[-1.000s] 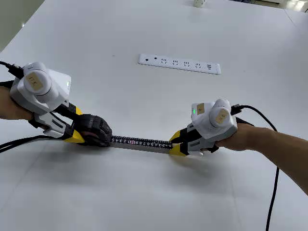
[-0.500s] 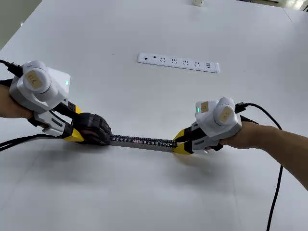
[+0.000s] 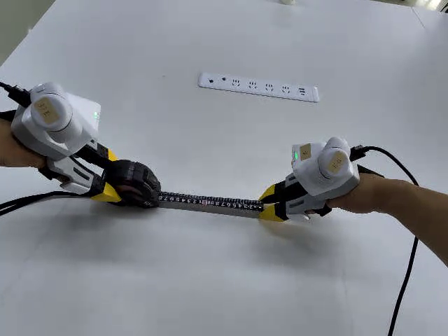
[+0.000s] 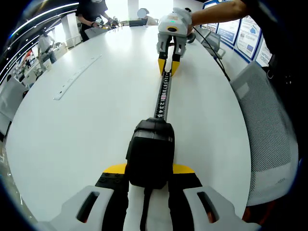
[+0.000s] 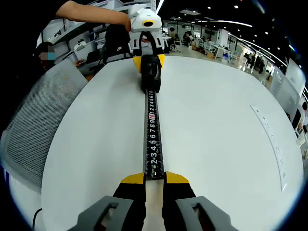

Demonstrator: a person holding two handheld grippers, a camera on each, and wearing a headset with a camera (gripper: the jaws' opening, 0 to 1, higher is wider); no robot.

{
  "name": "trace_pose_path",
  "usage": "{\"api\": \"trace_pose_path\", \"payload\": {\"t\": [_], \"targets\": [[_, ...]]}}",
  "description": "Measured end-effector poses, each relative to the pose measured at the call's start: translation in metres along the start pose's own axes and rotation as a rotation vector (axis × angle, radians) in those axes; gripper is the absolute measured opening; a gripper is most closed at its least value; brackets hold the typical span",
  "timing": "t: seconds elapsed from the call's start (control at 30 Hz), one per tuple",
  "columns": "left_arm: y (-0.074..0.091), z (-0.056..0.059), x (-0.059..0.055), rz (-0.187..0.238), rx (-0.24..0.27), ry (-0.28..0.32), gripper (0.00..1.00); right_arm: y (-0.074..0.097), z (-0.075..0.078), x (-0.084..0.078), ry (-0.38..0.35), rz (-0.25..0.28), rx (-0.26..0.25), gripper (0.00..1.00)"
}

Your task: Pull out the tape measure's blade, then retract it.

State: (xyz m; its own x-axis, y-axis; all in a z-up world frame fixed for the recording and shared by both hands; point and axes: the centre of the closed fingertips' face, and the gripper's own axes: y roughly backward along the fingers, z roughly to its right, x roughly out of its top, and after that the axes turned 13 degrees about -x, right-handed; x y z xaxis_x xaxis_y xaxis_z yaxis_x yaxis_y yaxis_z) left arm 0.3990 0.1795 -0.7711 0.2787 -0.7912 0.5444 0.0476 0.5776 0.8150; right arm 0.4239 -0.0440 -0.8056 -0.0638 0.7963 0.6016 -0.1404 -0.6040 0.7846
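A black tape measure case [image 3: 134,183] rests on the white table [image 3: 210,63], and my left gripper [image 3: 112,189] is shut on it; its own view has the case [image 4: 150,151] between the yellow-tipped jaws. The dark blade [image 3: 210,203] with white numbers runs from the case to my right gripper [image 3: 269,205], which is shut on the blade's end. In the right gripper view the blade [image 5: 153,139] stretches from the jaws up to the case [image 5: 150,72]. The left gripper view has the blade [image 4: 163,94] reaching the right gripper [image 4: 169,62].
A white power strip [image 3: 257,87] lies flat on the table beyond the blade, also seen as a power strip [image 4: 77,77] at left and a power strip [image 5: 270,139] at right. Black cables [image 3: 402,280] trail from both hands. A mesh chair [image 4: 269,125] stands at the table edge.
My right gripper has moved to the right with the blade's end, and more blade shows between the case and the jaws. The left gripper and case have stayed put.
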Motion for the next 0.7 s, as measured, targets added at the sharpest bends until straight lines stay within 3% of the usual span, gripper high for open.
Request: {"api": "trace_pose_path", "payload": {"t": [0.7], "targets": [[0.000, -0.001, 0.000, -0.013, -0.004, -0.002, 0.26, 0.015, 0.002, -0.018, -0.015, -0.039, -0.016, 0.08]]}}
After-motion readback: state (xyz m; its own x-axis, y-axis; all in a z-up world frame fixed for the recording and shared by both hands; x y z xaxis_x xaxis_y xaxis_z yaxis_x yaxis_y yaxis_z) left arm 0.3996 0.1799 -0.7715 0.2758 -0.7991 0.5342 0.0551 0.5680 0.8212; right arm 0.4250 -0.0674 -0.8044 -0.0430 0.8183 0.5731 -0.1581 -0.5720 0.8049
